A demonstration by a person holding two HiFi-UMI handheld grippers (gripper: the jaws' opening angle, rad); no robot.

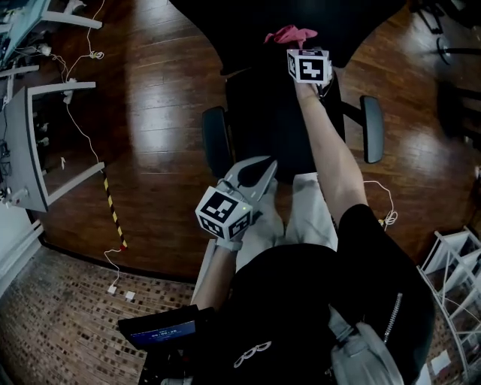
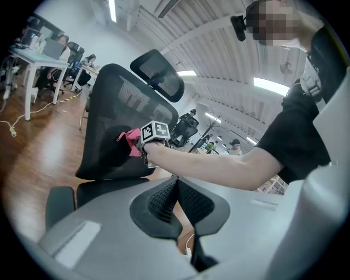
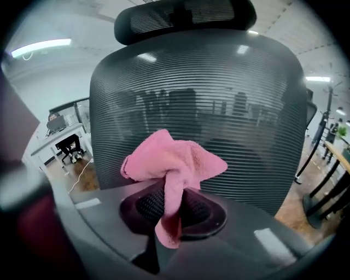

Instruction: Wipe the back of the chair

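A black office chair's mesh back (image 3: 202,104) fills the right gripper view, with its headrest (image 3: 186,19) above. My right gripper (image 3: 170,203) is shut on a pink cloth (image 3: 172,161), which bunches out in front of the jaws close to the mesh. In the head view the pink cloth (image 1: 289,34) sits at the chair back's (image 1: 270,22) edge, beyond the right gripper (image 1: 304,54). My left gripper (image 1: 263,177) hangs low by the chair seat (image 1: 263,124), shut with nothing in it. In the left gripper view the chair back (image 2: 112,126), the cloth (image 2: 129,143) and the shut left gripper (image 2: 176,191) show.
Armrests (image 1: 372,128) stick out on both sides of the seat. White desk frames (image 1: 34,143) stand at the left with cables on the wooden floor. A white rack (image 1: 455,271) stands at the lower right. Other chairs and people sit at desks (image 2: 33,60) far off.
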